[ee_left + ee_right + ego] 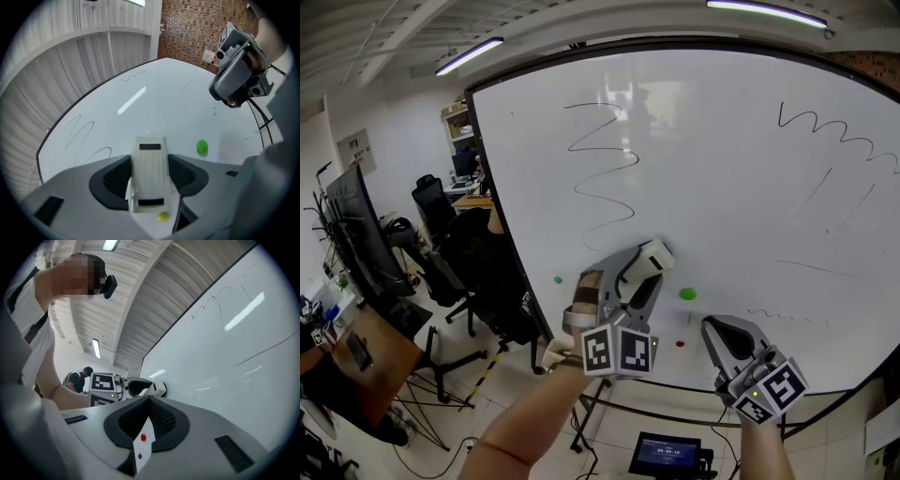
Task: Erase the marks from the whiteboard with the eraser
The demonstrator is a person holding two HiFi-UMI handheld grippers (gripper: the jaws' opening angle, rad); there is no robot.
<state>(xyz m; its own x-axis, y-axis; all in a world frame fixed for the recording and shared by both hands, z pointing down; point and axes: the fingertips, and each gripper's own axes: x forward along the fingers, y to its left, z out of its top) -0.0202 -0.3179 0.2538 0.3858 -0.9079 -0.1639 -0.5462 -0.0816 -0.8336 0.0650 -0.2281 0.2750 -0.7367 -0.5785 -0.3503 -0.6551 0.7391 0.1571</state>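
The whiteboard point(722, 187) carries a black zigzag mark point(605, 164) at upper left, a wavy line point(825, 131) at upper right, faint strokes point(839, 202) and a small squiggle point(773, 314) low on the right. My left gripper point(645, 272) is shut on a white eraser point(656, 253), held close to the board just under the zigzag. In the left gripper view the eraser point(150, 173) sits upright between the jaws, with the zigzag point(82, 133) beyond it. My right gripper point(724, 333) hangs lower right, shut and holding nothing point(149, 423).
A green magnet point(687, 293), a smaller green dot point(558, 279) and a red dot point(680, 343) sit on the lower board. Black office chairs point(441, 244), a desk with monitors point(356, 244) and a tripod stand at the left. A small screen point(666, 455) lies below the board.
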